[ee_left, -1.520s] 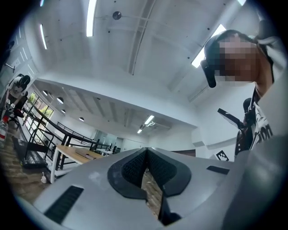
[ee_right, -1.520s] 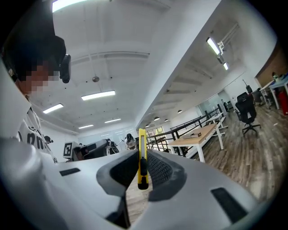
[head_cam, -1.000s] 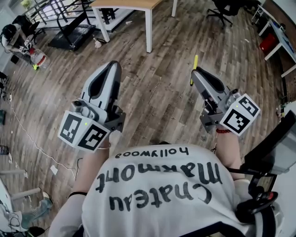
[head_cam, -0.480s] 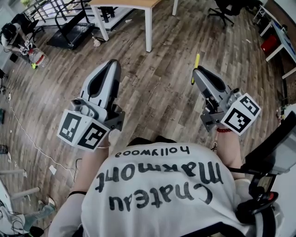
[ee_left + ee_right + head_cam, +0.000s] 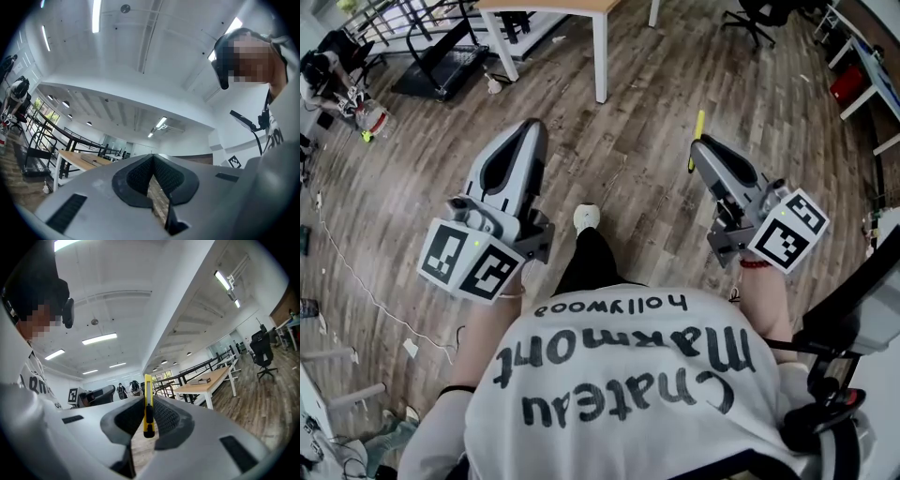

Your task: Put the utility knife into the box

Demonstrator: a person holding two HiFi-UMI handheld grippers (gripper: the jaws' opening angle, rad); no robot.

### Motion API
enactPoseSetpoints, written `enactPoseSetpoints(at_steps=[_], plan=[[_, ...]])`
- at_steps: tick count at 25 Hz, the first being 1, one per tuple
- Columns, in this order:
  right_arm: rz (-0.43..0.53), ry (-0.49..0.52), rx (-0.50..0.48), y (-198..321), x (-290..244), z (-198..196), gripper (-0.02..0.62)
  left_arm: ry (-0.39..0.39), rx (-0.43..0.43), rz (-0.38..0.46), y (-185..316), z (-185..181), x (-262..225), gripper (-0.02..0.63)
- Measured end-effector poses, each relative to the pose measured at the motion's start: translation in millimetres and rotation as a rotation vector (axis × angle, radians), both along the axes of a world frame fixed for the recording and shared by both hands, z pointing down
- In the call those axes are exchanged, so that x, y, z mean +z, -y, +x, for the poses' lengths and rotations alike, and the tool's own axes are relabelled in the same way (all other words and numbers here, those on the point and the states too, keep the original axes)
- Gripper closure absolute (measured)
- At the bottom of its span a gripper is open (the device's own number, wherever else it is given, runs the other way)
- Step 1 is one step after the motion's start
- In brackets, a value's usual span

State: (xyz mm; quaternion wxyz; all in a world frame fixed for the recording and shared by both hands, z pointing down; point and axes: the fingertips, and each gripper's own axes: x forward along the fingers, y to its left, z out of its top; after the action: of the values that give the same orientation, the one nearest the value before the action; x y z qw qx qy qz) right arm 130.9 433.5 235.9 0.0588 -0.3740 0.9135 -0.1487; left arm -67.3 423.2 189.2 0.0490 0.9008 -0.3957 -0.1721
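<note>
Currently, the right tongs (image 5: 697, 142) are clamped on a slim yellow plastic utility knife (image 5: 148, 404), which sits lengthwise between the pads with its end projecting beyond the tips. The left tongs (image 5: 152, 158) are closed tip to tip, gripping nothing. Both are held well apart in the air above the brown wood-plank floor (image 5: 628, 178).

Wood-plank floor (image 5: 637, 169) throughout; white-legged table (image 5: 602, 52) with a pale wooden top at the far edge, black treadmill (image 5: 441, 73) to its left, black office chair (image 5: 759, 17) far right, red box (image 5: 846, 86) near the right edge.
</note>
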Motion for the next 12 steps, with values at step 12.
enactPoseSetpoints(at_steps=[12], plan=[[0.020, -0.001, 0.037, 59, 10, 9, 0.538, -0.006, 0.052, 0.024, 67, 12, 14, 0.600]])
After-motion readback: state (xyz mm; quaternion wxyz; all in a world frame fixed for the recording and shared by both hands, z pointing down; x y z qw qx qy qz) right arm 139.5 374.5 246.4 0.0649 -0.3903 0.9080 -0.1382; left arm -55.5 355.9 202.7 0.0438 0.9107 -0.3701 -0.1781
